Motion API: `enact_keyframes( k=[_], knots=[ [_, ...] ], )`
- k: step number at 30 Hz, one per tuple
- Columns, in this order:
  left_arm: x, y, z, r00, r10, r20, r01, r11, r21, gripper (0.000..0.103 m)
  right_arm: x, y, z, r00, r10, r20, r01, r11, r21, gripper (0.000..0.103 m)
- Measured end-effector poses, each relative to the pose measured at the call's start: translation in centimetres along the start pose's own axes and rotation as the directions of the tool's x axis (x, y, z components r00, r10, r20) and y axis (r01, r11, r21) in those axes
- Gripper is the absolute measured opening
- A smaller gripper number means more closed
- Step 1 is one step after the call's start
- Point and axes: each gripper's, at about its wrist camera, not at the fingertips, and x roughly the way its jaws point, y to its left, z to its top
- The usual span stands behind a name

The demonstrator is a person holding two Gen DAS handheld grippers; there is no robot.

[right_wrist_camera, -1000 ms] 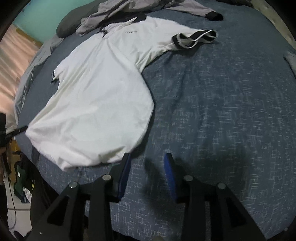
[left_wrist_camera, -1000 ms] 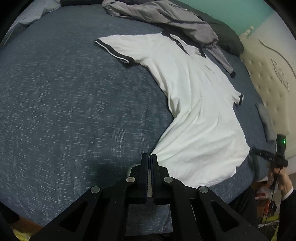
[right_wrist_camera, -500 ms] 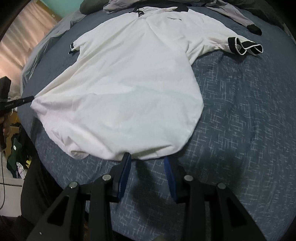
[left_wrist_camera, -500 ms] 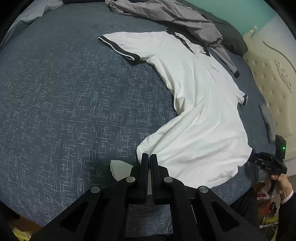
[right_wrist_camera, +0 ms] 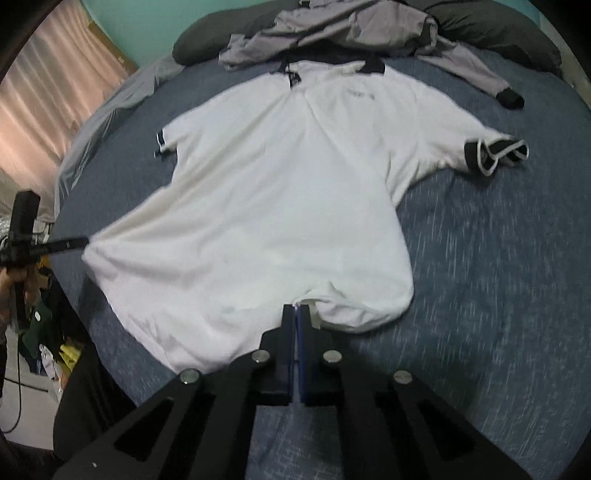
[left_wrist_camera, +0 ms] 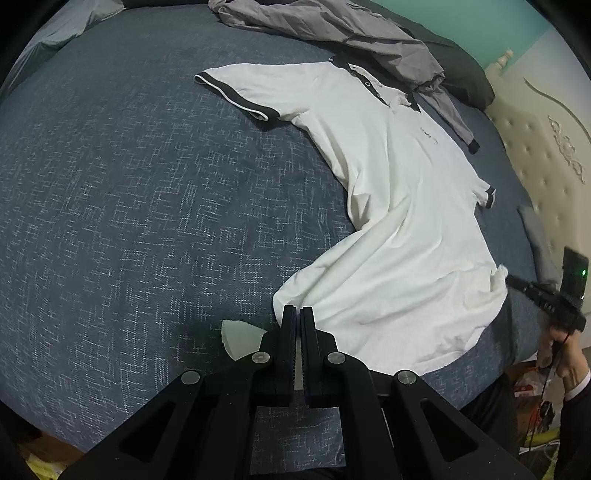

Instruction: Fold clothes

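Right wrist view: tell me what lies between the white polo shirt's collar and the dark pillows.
A crumpled grey jacket lies there, spread from the polo shirt collar back onto the dark pillows; the right wrist view shows it plainly.

Blue-grey bedspread (left_wrist_camera: 129, 192), dark pillow (right_wrist_camera: 491, 33), tufted headboard (left_wrist_camera: 546, 155) — pink curtain (right_wrist_camera: 48, 92) beside.

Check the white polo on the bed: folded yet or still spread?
Spread. The white polo lies open, front up, both sleeves out; only its hem is bunched where the right tool pinches it.
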Motion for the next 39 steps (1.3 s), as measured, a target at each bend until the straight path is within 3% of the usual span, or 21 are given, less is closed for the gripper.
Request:
enact_keyframes(
  k=[7,12,16,22,27,32,36,39],
  knots=[
    [0.5,0.0,0.1,1.000,0.012,-0.010,-0.012,1.000,-0.003,0.002,-0.6,1.4,4.1,0.997,0.033,0.073,-0.034,0.999,0.016,0.001],
    [1.0,-0.3,0.3,1.000,0.009,-0.019,-0.009,1.000,-0.002,0.002,2.2,1.8,5.3,1.000,0.005,0.009,-0.005,0.999,0.036,0.001],
    [1.1,-0.2,0.5,1.000,0.008,-0.021,-0.008,1.000,-0.003,0.002,3.7,1.2,5.1,0.999,-0.030,-0.035,0.033,0.996,0.077,0.001],
    [1.6,0.5,1.1,1.000,0.009,-0.025,-0.009,1.000,-0.020,0.002,0.6,-1.1,4.4,0.997,-0.034,0.067,0.025,0.990,0.138,0.002],
    [1.8,0.8,1.4,1.000,0.000,-0.026,-0.001,1.000,-0.021,0.002,0.0,-1.1,2.3,1.000,0.010,-0.010,-0.010,0.998,0.068,0.002],
    [1.9,0.9,1.3,1.000,-0.014,-0.023,0.013,0.999,-0.037,0.002,1.5,0.3,-0.5,0.993,0.018,-0.113,-0.021,0.999,-0.029,0.012],
    [1.8,0.8,1.2,1.000,-0.011,-0.024,0.011,0.999,-0.033,0.002,2.9,0.8,-1.3,0.991,0.013,-0.131,-0.018,0.999,-0.034,0.015],
    [1.7,0.7,1.2,1.000,-0.009,-0.026,0.008,1.000,-0.030,0.002,3.4,1.1,-1.3,0.992,-0.005,-0.127,0.000,0.999,-0.039,0.027]
  ],
)
